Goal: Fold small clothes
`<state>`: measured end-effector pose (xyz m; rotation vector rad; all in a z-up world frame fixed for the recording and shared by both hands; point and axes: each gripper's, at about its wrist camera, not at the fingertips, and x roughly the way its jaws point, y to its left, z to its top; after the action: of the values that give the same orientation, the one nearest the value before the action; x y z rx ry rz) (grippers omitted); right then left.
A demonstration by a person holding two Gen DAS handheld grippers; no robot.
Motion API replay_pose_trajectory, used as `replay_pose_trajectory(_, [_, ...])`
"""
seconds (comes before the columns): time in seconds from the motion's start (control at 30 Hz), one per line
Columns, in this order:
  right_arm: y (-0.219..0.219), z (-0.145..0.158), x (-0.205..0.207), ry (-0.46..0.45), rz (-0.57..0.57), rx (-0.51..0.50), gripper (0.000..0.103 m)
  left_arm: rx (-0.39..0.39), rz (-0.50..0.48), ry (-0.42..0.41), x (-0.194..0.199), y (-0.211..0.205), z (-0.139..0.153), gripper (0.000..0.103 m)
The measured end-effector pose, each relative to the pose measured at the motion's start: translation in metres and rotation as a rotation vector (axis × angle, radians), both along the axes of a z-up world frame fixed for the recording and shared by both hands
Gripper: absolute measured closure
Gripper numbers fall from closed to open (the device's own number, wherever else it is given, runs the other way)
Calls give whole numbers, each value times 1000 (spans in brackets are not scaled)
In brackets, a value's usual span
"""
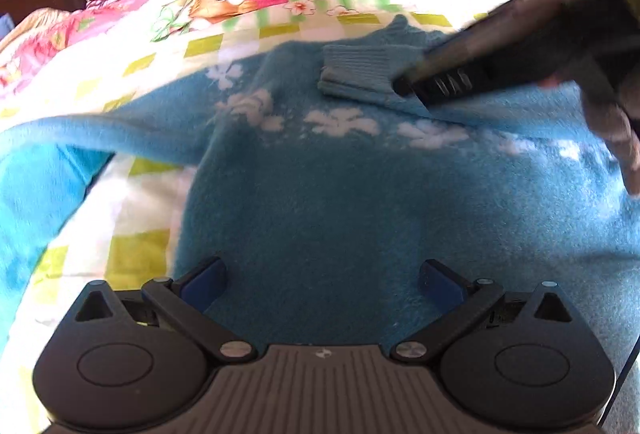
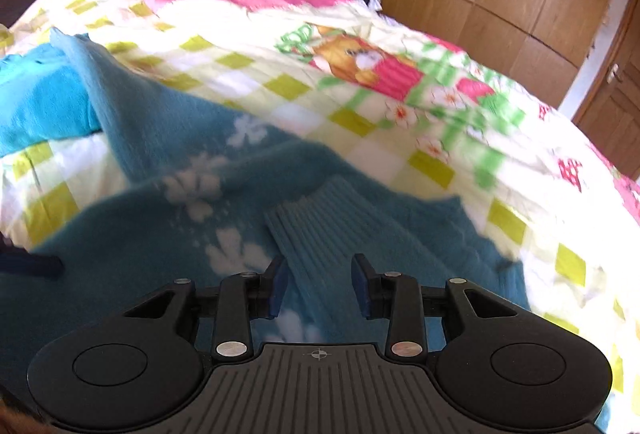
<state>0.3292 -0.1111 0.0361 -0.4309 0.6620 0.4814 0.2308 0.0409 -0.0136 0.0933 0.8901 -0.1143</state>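
Both tools gaping, left (image 1: 322,284), right (image 2: 319,286); blue sweater (image 1: 320,201) flat, ribbed cuff (image 2: 320,230) pointing bedward.

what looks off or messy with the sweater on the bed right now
The blue sweater isn't flat: one sleeve, ribbed cuff showing, lies folded across the body, the other trails off sideways. No damage visible.

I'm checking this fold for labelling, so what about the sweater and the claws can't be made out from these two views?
- Sweater hem: cut off in the left wrist view by the left claw body and the bottom edge.
- Right claw over the ribbed cuff: whether its open fingers touch the cuff is unclear in both views; blur.
- Far sleeve: its end is blurred in the right wrist view.
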Motion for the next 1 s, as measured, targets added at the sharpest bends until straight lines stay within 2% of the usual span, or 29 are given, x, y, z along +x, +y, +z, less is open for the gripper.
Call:
replay_pose_trajectory(0.2, [114, 10, 22, -23, 245, 69, 67, -6, 36, -133, -16, -2, -16, 0])
replay_pose_trajectory(0.3, [175, 16, 21, -69, 346, 77, 65, -49, 52, -154, -20, 5, -16, 0])
replay_pose_trajectory(0.37, [206, 26, 18, -59, 406, 112, 63, -69, 61, -166, -24, 11, -13, 0])
replay_pose_trajectory(0.4, [220, 32, 16, -56, 433, 130, 61, -77, 66, -173, -26, 13, -13, 0])
replay_pose_trajectory(0.47, [245, 42, 9, -60, 488, 157, 47, -91, 80, -185, -30, 16, -13, 0])
replay_pose_trajectory(0.5, [260, 44, 6, -63, 519, 149, 34, -99, 86, -186, -31, 18, -13, 0])
replay_pose_trajectory(0.57, [293, 38, 2, -96, 548, 88, 33, -107, 89, -187, -32, 21, -14, 0])
replay_pose_trajectory(0.63, [321, 25, 2, -156, 513, -1, 42, -116, 87, -187, -34, 24, -13, 0])
replay_pose_trajectory(0.67, [331, 21, 6, -168, 470, -28, 55, -124, 87, -187, -35, 26, -13, 0])
replay_pose_trajectory(0.7, [336, 19, 13, -133, 431, -33, 87, -133, 90, -188, -37, 28, -12, 0])
replay_pose_trajectory(0.73, [335, 22, 19, -79, 396, -2, 95, -147, 97, -191, -39, 32, -11, 0])
replay_pose_trajectory(0.77, [326, 30, 24, -40, 347, 62, 95, -165, 106, -195, -41, 36, -11, 0])
replay_pose_trajectory(0.87, [275, 66, 21, -43, 246, 234, 96, -194, 135, -213, -49, 45, -9, 0])
replay_pose_trajectory(1.0, [142, 116, 20, -69, -16, 463, 97, -161, 121, -269, -65, 36, 6, 0])
